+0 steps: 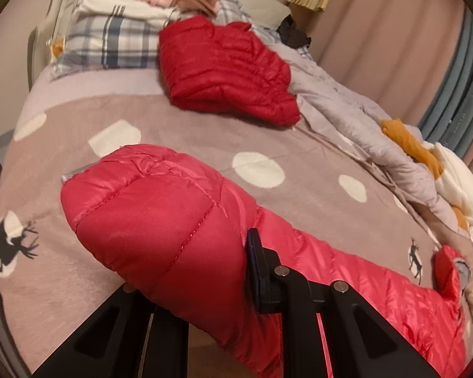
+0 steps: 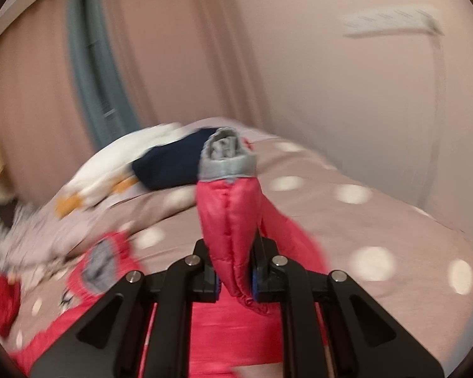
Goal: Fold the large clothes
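Observation:
A bright red puffer jacket (image 1: 160, 217) hangs between both grippers above the bed. My left gripper (image 1: 189, 271) is shut on a bulky padded part of it; the left finger is hidden under the fabric. The jacket stretches right toward a grey-lined cuff (image 1: 457, 267). In the right wrist view my right gripper (image 2: 233, 280) is shut on a sleeve (image 2: 230, 220) that stands up between the fingers, ending in a grey cuff (image 2: 227, 160). That view is blurred.
A folded darker red puffer jacket (image 1: 227, 69) lies on the dotted brown bedspread (image 1: 173, 126). A grey quilt (image 1: 347, 110), white and orange clothes (image 1: 441, 170), a navy garment (image 2: 170, 163), plaid pillows (image 1: 110, 37) and pink curtains (image 1: 378, 15) surround it.

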### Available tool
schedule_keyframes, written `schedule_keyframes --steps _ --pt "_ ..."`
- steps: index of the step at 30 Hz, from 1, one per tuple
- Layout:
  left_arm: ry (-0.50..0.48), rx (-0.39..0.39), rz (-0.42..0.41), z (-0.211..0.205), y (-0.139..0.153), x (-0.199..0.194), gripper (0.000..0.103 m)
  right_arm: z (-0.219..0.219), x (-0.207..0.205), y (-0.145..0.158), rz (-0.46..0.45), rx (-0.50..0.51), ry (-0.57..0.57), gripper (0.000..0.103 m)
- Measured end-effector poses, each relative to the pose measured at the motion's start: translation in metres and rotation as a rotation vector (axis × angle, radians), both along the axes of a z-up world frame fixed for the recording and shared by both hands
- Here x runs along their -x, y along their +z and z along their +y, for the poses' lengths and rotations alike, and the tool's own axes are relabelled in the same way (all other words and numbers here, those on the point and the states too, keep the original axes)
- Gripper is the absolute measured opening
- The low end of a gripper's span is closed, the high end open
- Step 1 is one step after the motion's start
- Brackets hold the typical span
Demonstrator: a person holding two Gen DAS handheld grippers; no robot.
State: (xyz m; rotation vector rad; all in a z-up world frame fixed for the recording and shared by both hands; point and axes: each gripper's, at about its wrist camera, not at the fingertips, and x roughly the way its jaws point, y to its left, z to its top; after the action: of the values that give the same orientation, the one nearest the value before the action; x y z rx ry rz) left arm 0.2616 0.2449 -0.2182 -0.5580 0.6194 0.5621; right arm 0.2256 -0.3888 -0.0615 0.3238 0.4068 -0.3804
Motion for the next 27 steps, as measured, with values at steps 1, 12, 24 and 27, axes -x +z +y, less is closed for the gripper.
schedule_keyframes --steps 1,12,24,27 --pt "-0.005 -0.012 -0.003 -0.003 0.002 0.001 0.015 0.017 -0.008 0.000 0.009 0.002 0.037 0.014" --pt "-0.033 -0.031 -0.001 -0.020 0.007 0.007 0.015 0.227 -0.053 -0.043 0.201 0.188 0.503 0.018" --pt "-0.022 0.023 0.000 -0.019 0.005 0.009 0.015 0.240 -0.044 -0.045 0.221 0.213 0.542 0.079" --pt "-0.022 0.012 0.003 -0.021 0.005 0.009 0.015 0.220 -0.048 -0.044 0.233 0.241 0.447 0.079"
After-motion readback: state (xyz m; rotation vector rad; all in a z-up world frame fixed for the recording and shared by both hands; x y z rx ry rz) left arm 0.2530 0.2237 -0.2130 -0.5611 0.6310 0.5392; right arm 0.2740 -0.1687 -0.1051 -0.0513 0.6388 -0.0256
